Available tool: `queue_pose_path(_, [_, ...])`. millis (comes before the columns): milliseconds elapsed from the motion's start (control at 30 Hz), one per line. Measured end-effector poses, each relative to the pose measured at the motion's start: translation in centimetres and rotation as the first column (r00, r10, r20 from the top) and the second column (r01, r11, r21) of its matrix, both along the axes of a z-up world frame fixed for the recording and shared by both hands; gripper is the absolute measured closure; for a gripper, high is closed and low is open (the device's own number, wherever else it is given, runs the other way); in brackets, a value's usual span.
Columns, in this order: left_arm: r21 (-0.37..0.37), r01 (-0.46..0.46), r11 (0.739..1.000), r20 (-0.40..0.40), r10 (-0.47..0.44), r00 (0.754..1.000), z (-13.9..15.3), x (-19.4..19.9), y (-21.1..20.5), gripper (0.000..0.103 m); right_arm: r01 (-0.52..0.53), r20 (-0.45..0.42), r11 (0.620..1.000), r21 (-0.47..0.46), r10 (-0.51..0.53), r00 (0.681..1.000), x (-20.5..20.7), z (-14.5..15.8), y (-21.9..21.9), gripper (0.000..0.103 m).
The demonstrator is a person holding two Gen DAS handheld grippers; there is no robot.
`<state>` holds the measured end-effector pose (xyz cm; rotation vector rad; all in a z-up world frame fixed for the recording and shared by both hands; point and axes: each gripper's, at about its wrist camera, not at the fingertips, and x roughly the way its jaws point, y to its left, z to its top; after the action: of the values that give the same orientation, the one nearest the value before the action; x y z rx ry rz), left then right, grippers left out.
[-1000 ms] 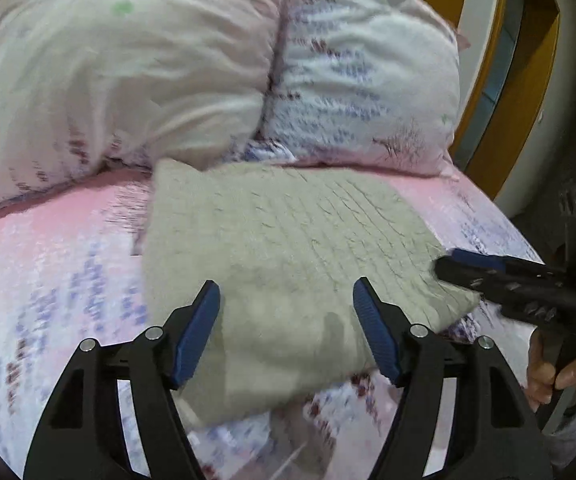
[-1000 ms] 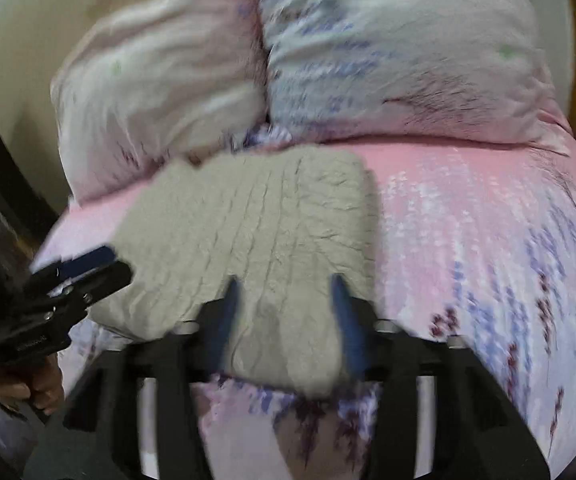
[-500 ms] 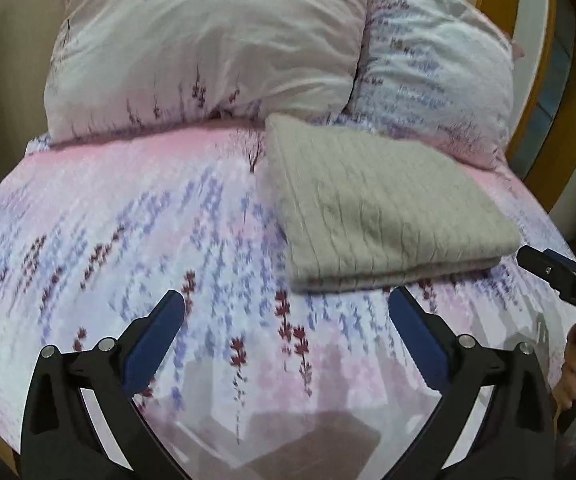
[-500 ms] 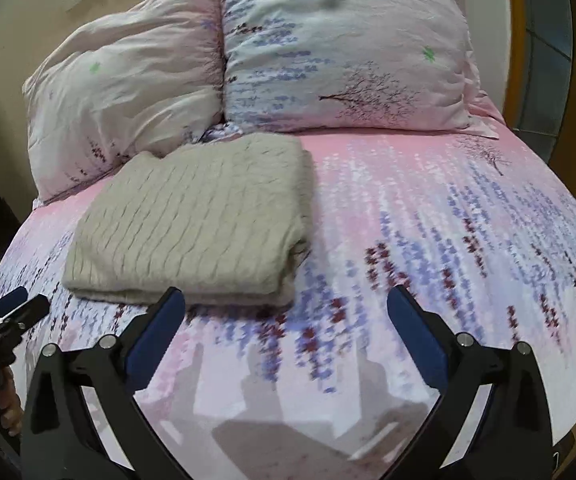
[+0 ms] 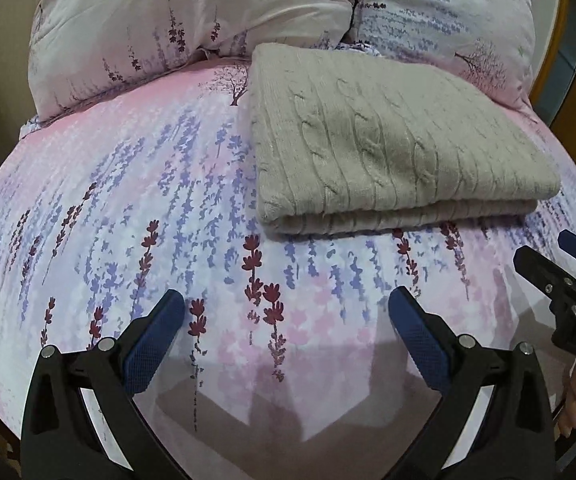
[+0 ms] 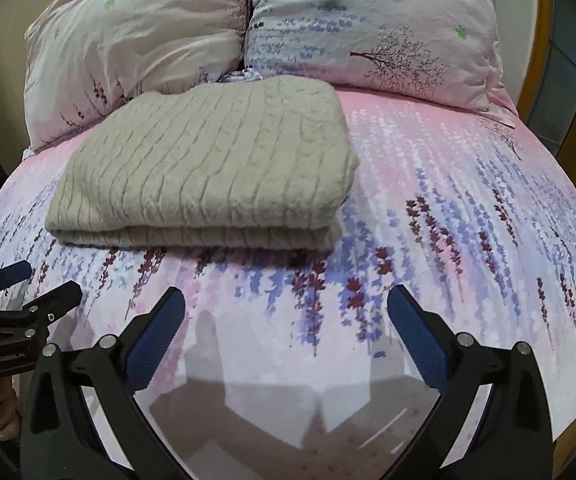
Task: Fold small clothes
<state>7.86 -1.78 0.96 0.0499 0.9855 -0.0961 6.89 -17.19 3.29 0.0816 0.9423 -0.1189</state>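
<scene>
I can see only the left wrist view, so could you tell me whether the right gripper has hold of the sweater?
Observer: No. The right gripper is open, with only the sheet showing between its pads; the sweater lies folded beyond its fingertips.
Operator: Thank you. Is another garment waiting on the bed to the right of the sweater?
Observer: None shows. From the sweater's right side, the flowered sheet runs to the bed's edge, with the right pillow behind it.
</scene>
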Motion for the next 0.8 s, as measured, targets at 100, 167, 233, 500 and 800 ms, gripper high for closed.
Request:
queue_pose_path(100, [0.014, 0.002, 1.0, -0.01, -0.001, 1.0, -0.1, 0.1, -0.2, 0.001, -0.004, -0.015, 1.0, -0.002, 0.004, 1.0, 0.3, -0.4, 0.3, 0.002])
queue_pose_path(167, [0.011, -0.001, 1.0, -0.015, 0.001, 1.0, -0.1, 0.1, -0.1, 0.001, -0.003, -0.032, 1.0, 0.002, 0.003, 0.999, 0.5, -0.8, 0.4, 0.002])
queue_pose_path(233, [0.012, -0.006, 1.0, -0.021, 0.006, 1.0, 0.0, 0.6, -0.1, 0.001, 0.002, -0.039, 1.0, -0.013, -0.003, 0.999, 0.7, -1.1, 0.6, 0.002])
queue_pose_path(500, [0.015, -0.035, 0.999, 0.023, 0.034, 0.999, -0.3, 0.8, -0.1, 0.001, 0.009, -0.02, 1.0, -0.027, -0.01, 1.0, 0.5, -1.2, 1.0, 0.002])
queue_pose_path(800, [0.015, -0.047, 0.999, 0.028, 0.046, 0.999, -0.2, 0.2, -0.3, 0.001, 0.023, -0.011, 0.999, -0.033, -0.024, 1.0, 0.4, -1.2, 1.1, 0.002])
